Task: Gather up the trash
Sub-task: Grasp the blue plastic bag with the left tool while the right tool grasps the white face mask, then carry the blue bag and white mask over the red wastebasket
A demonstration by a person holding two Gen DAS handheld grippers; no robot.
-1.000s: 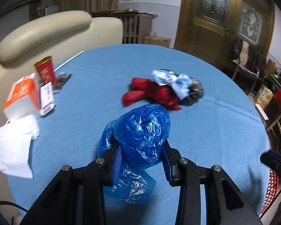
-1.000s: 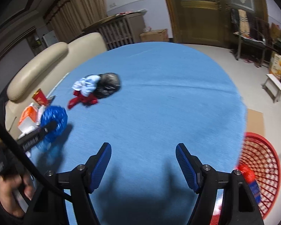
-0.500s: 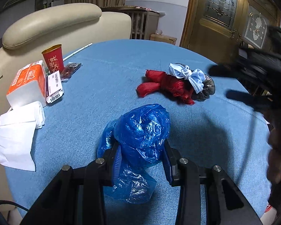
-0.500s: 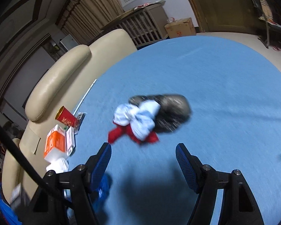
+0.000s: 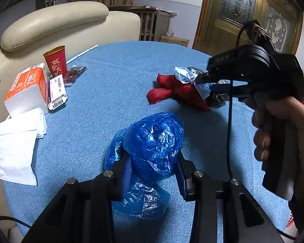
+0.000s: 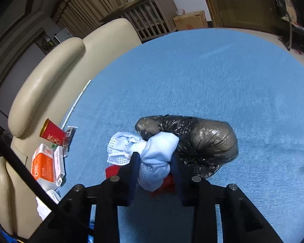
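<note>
Left tool [image 5: 154,168]: clamped on crumpled blue bag [image 5: 154,141] above blue tabletop [image 5: 115,93].
Right tool [image 6: 155,162]: closing around pale blue mask [image 6: 156,156], pads pressing it, beside black bag [image 6: 208,139].

Trash in blue, red, black and pale blue on a blue tablecloth [image 5: 115,93].

A shiny blue crumpled plastic bag [image 5: 154,141], red crumpled wrapper [image 5: 172,91], pale blue perforated face mask [image 6: 152,154], glossy black plastic bag [image 6: 208,141], red paper cup with gold characters [image 5: 55,61], and orange-and-white tissue pack [image 5: 28,89].
</note>
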